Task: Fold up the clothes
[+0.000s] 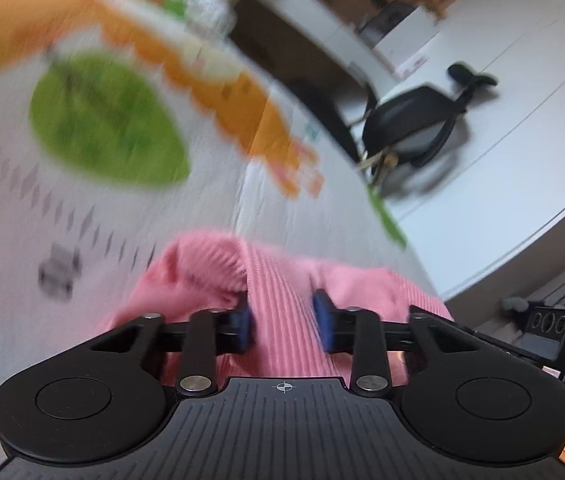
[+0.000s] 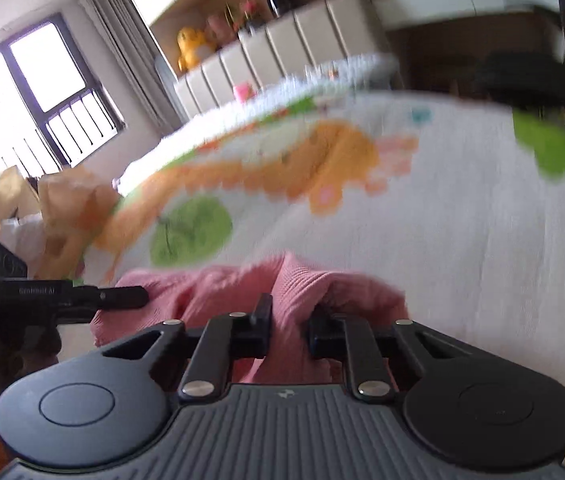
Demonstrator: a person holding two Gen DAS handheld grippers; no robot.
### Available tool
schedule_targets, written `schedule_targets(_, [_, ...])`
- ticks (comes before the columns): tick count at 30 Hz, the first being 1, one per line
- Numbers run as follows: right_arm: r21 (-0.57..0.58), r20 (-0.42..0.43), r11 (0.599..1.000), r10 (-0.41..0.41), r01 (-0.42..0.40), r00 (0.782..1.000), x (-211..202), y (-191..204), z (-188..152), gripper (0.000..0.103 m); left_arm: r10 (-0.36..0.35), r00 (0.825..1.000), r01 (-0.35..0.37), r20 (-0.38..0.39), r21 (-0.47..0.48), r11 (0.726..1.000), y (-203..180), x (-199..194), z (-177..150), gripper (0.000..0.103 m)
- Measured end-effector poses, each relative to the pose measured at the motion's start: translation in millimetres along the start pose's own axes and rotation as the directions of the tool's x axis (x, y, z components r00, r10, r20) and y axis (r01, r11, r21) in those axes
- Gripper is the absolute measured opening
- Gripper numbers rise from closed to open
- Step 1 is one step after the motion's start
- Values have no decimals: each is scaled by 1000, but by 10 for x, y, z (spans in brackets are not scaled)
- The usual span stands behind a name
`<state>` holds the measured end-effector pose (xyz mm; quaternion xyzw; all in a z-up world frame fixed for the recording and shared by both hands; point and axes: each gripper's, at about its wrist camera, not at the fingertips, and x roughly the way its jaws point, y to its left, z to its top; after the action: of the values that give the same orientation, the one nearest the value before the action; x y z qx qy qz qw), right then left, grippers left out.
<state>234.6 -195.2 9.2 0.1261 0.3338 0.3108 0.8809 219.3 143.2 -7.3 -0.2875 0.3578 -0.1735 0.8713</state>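
1. Left gripper (image 1: 284, 322): jaws stood closed on a ridge of pink ribbed fabric (image 1: 278, 280), blue pads (image 1: 324, 322) pressing from both sides.
2. Right gripper (image 2: 289, 330): jaws likewise clamped on a pinched fold of the same fabric.
3. In the right wrist view, the left gripper lay at 9 o'clock, level, fingers pointing toward 3 o'clock.

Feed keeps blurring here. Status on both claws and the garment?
Left claw shut on pink top. Right claw shut on it too. Top bunched over bedspread. Nothing in the way.
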Motion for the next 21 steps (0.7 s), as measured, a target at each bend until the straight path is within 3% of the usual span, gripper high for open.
schedule_targets(4, [-53, 48, 998, 48, -46, 998, -343, 155, 37, 15, -42, 996, 35, 78, 79, 996, -223, -386, 29, 30])
schedule_targets(8, [-57, 3, 996, 64, -64, 998, -610, 212, -264, 16, -54, 998, 48, 37, 155, 987, -312, -712, -277, 33])
schedule_targets(12, [-106, -101, 992, -81, 70, 992, -579, 152, -734, 33, 17, 998, -3, -66, 206, 979, -204, -796, -694, 62])
schedule_targets(15, [-65, -66, 996, -72, 68, 995, -710, 77, -703, 40, 50, 994, -34, -98, 162, 986, -25, -846, -801, 76])
schedule_targets(17, [-38, -43, 997, -68, 66, 997, -798, 26, -682, 47, 14, 997, -7, -76, 91, 996, 87, -884, -729, 85])
schedule_targets(19, [-11, -17, 998, -58, 58, 998, -874, -18, -646, 66, -29, 998, 29, -52, 16, 999, 181, -862, -628, 91])
schedule_targets(21, [32, 4, 999, -22, 21, 1000, -836, -67, -525, 66, -67, 997, 64, -43, -52, 997, 219, -730, -525, 93])
